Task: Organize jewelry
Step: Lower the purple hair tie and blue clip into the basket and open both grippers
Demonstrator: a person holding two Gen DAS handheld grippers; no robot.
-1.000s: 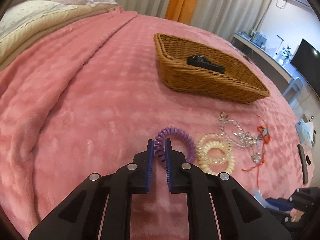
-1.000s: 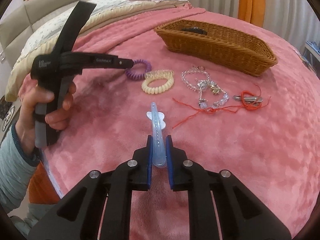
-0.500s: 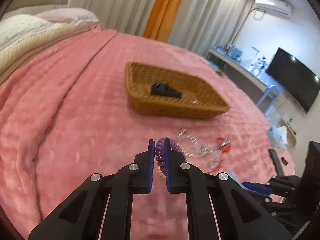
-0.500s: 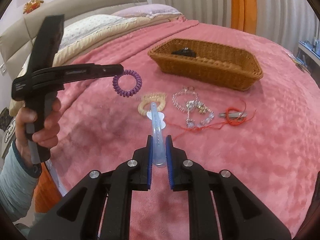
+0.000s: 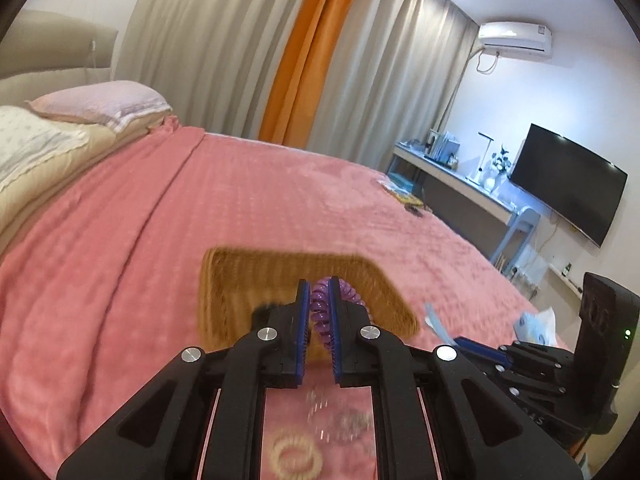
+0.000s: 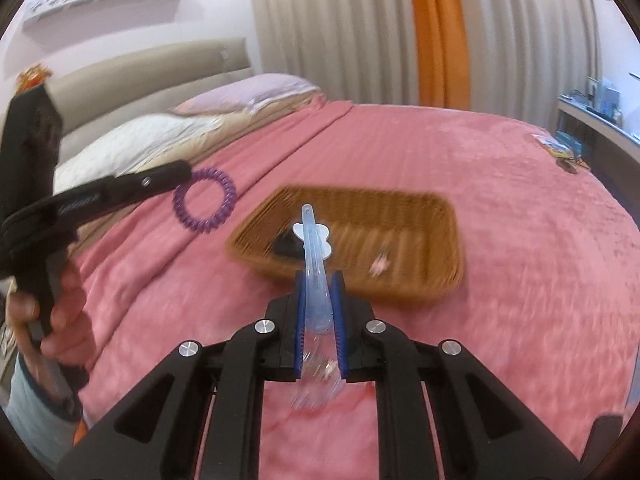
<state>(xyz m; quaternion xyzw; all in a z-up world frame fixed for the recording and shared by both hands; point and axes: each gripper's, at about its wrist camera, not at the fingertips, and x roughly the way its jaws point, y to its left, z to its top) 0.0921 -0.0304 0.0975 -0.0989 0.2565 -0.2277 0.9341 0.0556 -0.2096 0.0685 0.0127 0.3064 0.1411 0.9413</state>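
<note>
My left gripper [image 5: 319, 294] is shut on a purple spiral hair tie [image 5: 322, 316] and holds it in the air, near the brown wicker basket [image 5: 236, 280]. The same hair tie [image 6: 205, 206] and the left gripper [image 6: 186, 170] show at the left of the right wrist view. My right gripper [image 6: 319, 286] is shut on a pale blue hair clip [image 6: 314, 256], raised in front of the basket [image 6: 416, 236]. A black item [image 6: 286, 246] lies in the basket. A cream spiral hair tie [image 5: 296, 458] and a blurred beaded bracelet [image 5: 344, 420] lie on the pink blanket below.
The pink blanket [image 5: 120, 260] covers the whole bed. Pillows [image 5: 96, 104] lie at the head end. Curtains [image 5: 280, 52], a desk [image 5: 452, 176] and a television [image 5: 568, 188] stand beyond the bed. Small items [image 6: 560, 152] lie at the far right bed edge.
Both grippers have risen and moved toward the basket with their items. The purple hair tie left the blanket. The views tilted up and the basket now sits right beyond the fingertips.
</note>
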